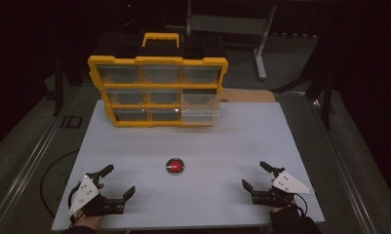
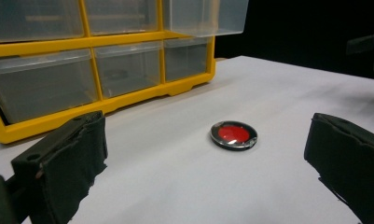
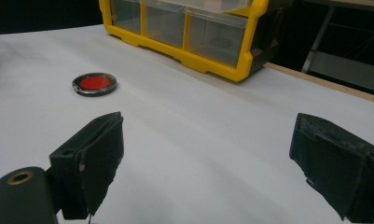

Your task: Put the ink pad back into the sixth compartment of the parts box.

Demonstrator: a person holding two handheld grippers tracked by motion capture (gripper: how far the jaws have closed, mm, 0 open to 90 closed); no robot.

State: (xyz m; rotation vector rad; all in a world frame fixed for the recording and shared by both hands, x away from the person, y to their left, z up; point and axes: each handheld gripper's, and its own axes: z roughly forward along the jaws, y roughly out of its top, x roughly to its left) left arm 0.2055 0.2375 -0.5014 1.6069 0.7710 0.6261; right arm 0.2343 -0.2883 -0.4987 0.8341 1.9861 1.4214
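White tabletop (image 1: 203, 146) lay under dim light, a yellow drawer cabinet (image 1: 159, 90) at its far edge. Between the left gripper (image 1: 117, 183) and right gripper (image 1: 254, 175), both spread wide and empty, sat a red disc (image 1: 175, 166), perhaps a lidded tin.

Dim room, soft blur, dark surroundings

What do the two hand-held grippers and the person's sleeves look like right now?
Both the left gripper and the right gripper are black, each with two blocky black jaws faced with rough dark pads. Each carries a pale grey three-cornered plate on top with small dark marks. A thin dark cable loops by the left one. The sleeves are dark.
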